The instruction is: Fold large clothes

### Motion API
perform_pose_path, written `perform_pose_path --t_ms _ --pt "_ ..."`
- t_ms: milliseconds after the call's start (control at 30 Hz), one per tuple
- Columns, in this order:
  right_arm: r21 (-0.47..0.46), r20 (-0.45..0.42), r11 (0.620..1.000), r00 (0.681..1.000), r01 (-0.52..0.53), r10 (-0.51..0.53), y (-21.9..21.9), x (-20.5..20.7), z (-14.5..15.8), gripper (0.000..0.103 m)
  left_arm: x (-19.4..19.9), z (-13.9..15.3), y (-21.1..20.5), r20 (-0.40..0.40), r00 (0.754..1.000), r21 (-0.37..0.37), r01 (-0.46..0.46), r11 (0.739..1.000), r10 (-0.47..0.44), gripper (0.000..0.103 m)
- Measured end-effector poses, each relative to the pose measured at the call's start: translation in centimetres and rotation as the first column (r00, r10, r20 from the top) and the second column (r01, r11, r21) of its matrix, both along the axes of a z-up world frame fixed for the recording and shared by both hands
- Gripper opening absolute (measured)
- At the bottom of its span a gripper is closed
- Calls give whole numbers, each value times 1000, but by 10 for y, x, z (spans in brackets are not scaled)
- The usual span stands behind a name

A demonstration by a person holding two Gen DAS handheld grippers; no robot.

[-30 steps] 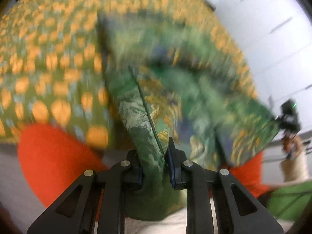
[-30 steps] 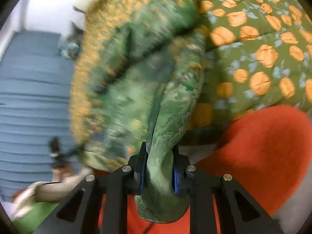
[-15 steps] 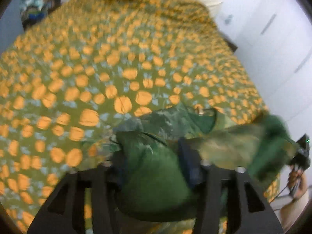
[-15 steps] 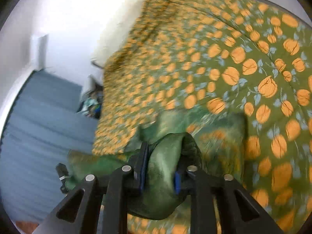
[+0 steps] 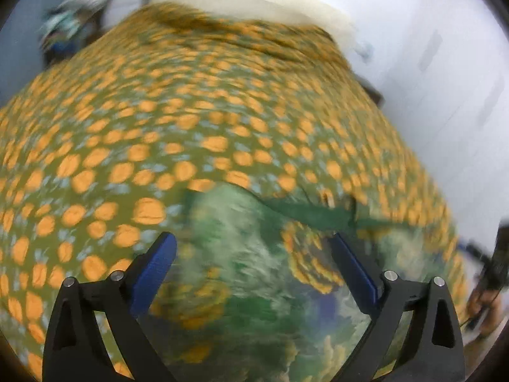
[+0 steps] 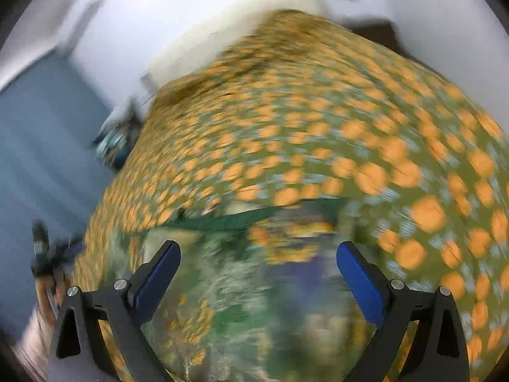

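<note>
The left hand-held gripper has its two blue-padded fingers spread wide, and its jaws are opening. The pads do not press on anything. Under and between them lies the big green cloth with yellow flowers and pale leafy patterns, the piece of clothing to fold. It lies on the near part of the bed, close to the bed's near edge. A dark green band runs along its far edge.

The right hand-held gripper looks the same: blue pads far apart, jaws opening, nothing pinched. The same green flowery cloth lies below it on the bed, with its dark green band at the far side.

Both pictures are blurry, so small things are hard to see.

Past the cloth, the olive-green bed cover with orange fruit shapes spreads over the whole bed. At the far end sits a long cream pillow against the white wall. In the right view a blue-grey curtain or wall fills the left side, and some dark cluttered things sit beside the bed there
</note>
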State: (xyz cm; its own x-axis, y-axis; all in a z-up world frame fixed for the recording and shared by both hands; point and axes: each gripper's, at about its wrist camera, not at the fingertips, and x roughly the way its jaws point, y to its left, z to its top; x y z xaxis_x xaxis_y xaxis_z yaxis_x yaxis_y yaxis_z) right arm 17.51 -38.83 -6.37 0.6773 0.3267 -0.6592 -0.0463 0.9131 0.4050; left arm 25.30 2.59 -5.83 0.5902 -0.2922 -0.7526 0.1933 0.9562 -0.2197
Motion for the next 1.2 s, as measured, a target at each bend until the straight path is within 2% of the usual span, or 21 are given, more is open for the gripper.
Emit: perform_pose_path --t_ms 67,100,167,233,267,300,333,500,600,633,700,800,900,1000,1100,1133,1167,1200 --pt "-33 19 997 998 -67 68 29 6 -17 98 0 -27 -31 40 998 126 49 991 -55 98" --pt "-65 29 995 996 -80 82 40 10 -30 98 0 -39 -36 51 997 184 42 982 -52 98" --pt "-167 28 985 998 -45 51 46 15 -61 97 4 -72 -30 43 999 270 -23 963 12 98" --pt "-237 5 971 1000 18 -18 30 16 -93 96 5 -95 -8 34 996 264 -83 961 77 99" --pt "-252 0 966 998 54 -55 17 14 -107 96 6 -108 8 8 993 223 -116 968 117 100" --pt "-245 1 967 997 74 -76 7 12 -114 96 7 -116 21 -13 990 163 -138 977 142 100" --pt "-225 9 970 996 92 -93 -1 9 -118 96 6 -120 29 -16 987 133 -159 978 162 101" --pt "-201 22 975 996 94 -91 -14 13 -127 96 12 -123 20 9 988 171 -152 973 153 103" --pt "-184 15 979 996 93 -92 -18 15 -126 97 11 -111 22 -17 986 159 -159 974 164 101" --pt "-186 13 978 996 92 -92 -18 14 -124 97 7 -101 21 -7 987 170 -160 972 164 100" --pt "-187 6 978 995 95 -95 -16 12 -117 97 -14 -69 9 67 991 186 -127 974 116 100" --pt "-178 25 977 993 117 -114 -14 -1 -91 98 -49 -22 -32 167 985 191 7 982 -40 101" --pt "-150 63 981 992 122 -114 -13 -21 -65 98 -70 -8 -82 186 964 210 151 966 -191 101" --pt "-111 82 985 989 129 -120 -15 -43 -46 98 -71 -28 -130 141 956 221 222 950 -256 101" --pt "-83 101 988 987 131 -123 -16 -67 -33 98 -53 -81 -168 23 964 299 248 922 -266 102" --pt "-78 103 989 987 129 -121 -15 -73 -32 98 -44 -107 -178 -30 964 339 258 905 -263 103" --pt "-76 101 989 988 128 -120 -15 -79 -31 98 -38 -123 -181 -43 965 351 257 900 -259 103" --pt "-79 97 988 988 129 -122 -14 -86 -30 98 -34 -129 -181 -40 967 338 250 907 -251 103"
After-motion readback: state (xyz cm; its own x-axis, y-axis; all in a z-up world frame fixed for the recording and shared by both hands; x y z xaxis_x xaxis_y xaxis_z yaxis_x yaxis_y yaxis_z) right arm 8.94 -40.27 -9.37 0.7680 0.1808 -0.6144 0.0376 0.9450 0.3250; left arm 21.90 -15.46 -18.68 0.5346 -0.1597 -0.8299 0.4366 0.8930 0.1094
